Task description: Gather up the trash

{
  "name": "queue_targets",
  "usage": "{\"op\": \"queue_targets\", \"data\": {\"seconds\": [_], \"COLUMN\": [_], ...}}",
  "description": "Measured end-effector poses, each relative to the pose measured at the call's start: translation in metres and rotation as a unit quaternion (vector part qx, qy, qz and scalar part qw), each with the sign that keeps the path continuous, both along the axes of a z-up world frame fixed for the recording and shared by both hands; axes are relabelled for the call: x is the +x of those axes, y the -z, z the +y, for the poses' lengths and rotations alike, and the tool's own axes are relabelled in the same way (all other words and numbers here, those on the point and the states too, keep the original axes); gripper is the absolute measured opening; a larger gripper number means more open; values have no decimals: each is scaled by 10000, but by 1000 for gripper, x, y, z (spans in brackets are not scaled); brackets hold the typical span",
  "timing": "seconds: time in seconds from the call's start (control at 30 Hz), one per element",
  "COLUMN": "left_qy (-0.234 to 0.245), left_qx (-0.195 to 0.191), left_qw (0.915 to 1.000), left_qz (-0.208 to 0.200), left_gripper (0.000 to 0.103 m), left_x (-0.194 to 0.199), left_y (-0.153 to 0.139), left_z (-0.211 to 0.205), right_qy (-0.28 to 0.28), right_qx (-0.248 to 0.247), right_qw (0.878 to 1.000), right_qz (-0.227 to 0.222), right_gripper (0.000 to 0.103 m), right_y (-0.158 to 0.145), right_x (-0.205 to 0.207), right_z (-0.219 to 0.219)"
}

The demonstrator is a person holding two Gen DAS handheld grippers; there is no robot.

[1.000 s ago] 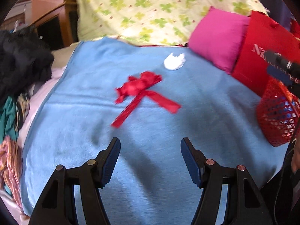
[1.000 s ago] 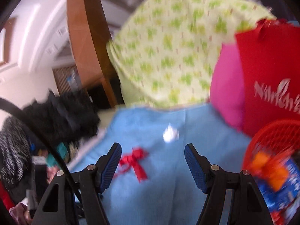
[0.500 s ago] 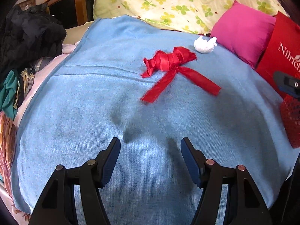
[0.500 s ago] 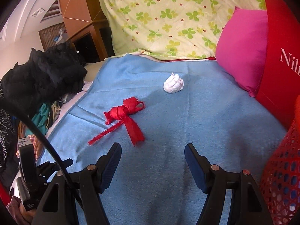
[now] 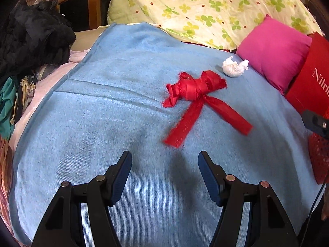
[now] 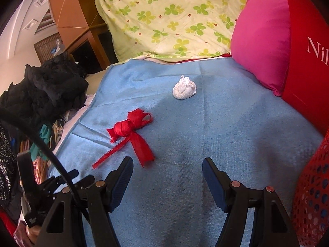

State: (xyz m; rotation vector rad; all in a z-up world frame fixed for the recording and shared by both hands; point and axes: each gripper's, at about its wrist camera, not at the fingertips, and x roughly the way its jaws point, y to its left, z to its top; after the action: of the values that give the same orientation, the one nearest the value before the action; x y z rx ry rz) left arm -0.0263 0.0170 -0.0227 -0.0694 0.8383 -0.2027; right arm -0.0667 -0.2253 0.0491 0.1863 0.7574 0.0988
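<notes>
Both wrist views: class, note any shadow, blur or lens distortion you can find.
Left wrist view: finger shadows fall on the blanket just short of the ribbon; edges bow, corners go black. Right wrist view: sharp tissue, bag curved by the fisheye.

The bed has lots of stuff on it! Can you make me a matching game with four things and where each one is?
Things:
1. red ribbon bow
2. white crumpled paper ball
3. pink pillow
4. red mesh basket

Places:
A. leaning between the clover-print pillow and the red bag
B. at the right edge, nearest the right gripper
C. on the blue blanket, just ahead of the left gripper
D. on the blue blanket, farther back, near the pink pillow

Pairs: 1-C, 2-D, 3-A, 4-B
</notes>
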Motion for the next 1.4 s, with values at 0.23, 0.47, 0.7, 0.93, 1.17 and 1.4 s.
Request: {"op": "queue_targets", "data": {"seconds": [0.23,0.47,0.7,0.93,1.17,1.4], "left_qy": [-5,12,56,60,112,172], "left_qx": [-15,-48,-12,28,61,151], "left_qw": [10000,10000,10000,9998,9996,9990], "left_qz": [-53,-51,-78,-162,-251,-389], "left_gripper": [67,67,67,67,67,67], "left_x": [12,19,29,42,54,66], "left_y": [-3,-4,-4,-7,-9,-10], "left_z": [-1,-1,-3,-4,-5,-7], "right_qy": [22,25,5,28,68,176], "right_qx": [-29,-70,-119,92,146,383], "right_qw": [10000,10000,9999,10000,9999,9991], "right_qz": [10,35,25,20,0,-69], "right_gripper": [73,73,73,73,73,73], "right_y": [1,4,5,6,10,11], "right_x": [3,7,12,29,54,81], "right_z": [2,4,8,4,0,-12]}}
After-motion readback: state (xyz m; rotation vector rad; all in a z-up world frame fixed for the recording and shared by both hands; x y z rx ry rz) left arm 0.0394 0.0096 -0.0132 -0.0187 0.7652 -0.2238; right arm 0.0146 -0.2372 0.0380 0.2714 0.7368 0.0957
